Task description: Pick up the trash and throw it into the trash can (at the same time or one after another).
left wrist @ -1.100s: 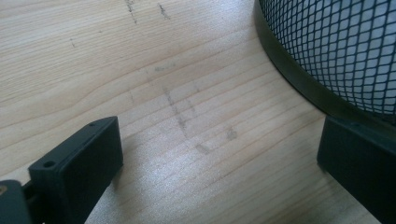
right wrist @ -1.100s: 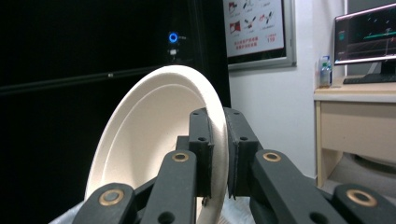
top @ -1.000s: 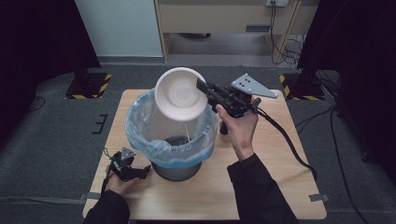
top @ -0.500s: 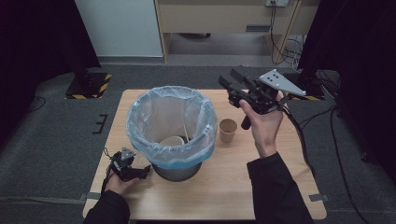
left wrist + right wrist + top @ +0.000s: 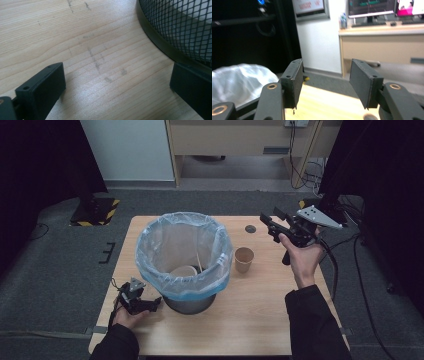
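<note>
Brown cup left of empty right tool

Bin cut off by frame edge; liner blurred.

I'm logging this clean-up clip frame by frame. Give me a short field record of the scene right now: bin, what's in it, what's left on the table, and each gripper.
bin: black mesh waste bin with blue plastic liner, mid-table
in bin: white paper bowl lying at the bottom
on table: brown paper cup, upright, right of the bin, apart from it
table: light wooden table
left gripper: low on the table beside the bin's base, jaws open, empty
right gripper: raised beyond the cup, jaws have just been opening, nothing between them
</note>
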A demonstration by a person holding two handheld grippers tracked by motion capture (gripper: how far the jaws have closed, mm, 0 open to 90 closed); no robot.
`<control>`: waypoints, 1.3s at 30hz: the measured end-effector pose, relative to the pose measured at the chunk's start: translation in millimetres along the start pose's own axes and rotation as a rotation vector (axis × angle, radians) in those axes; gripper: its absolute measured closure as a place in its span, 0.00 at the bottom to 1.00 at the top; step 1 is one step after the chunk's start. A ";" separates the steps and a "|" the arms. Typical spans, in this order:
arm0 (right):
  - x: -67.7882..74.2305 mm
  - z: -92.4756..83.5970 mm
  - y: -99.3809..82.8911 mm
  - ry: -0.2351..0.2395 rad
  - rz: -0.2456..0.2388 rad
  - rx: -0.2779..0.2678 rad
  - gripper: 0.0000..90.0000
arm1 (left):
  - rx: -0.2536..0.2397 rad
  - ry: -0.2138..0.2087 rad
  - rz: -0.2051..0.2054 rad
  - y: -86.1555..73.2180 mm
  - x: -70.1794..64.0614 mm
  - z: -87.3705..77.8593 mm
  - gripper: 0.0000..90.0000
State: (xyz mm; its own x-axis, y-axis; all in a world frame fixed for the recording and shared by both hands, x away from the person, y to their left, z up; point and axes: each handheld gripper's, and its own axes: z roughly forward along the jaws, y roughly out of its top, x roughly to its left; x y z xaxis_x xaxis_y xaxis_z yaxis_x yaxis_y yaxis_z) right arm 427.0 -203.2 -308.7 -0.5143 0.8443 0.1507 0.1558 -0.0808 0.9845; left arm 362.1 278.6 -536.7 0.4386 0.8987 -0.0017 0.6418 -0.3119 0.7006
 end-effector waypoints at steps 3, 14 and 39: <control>-11.4 4.5 -15.5 -0.030 0.002 0.018 0.50 | 0.001 0.001 -0.001 0.2 -0.1 0.1 0.00; -46.5 24.1 -84.5 -0.100 0.041 0.139 0.52 | 0.000 0.001 -0.002 0.2 -0.2 0.3 0.00; -48.5 68.5 -163.3 -0.086 0.052 0.421 0.63 | 0.000 0.000 -0.001 0.4 -0.3 0.5 0.00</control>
State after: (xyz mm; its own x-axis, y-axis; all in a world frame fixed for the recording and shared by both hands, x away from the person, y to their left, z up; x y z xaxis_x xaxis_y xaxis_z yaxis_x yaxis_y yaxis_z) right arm 484.3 -194.7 -482.9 -0.4271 0.8874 0.1735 0.5192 0.0836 0.8506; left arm 362.6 278.0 -536.8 0.4378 0.8991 -0.0024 0.6425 -0.3110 0.7004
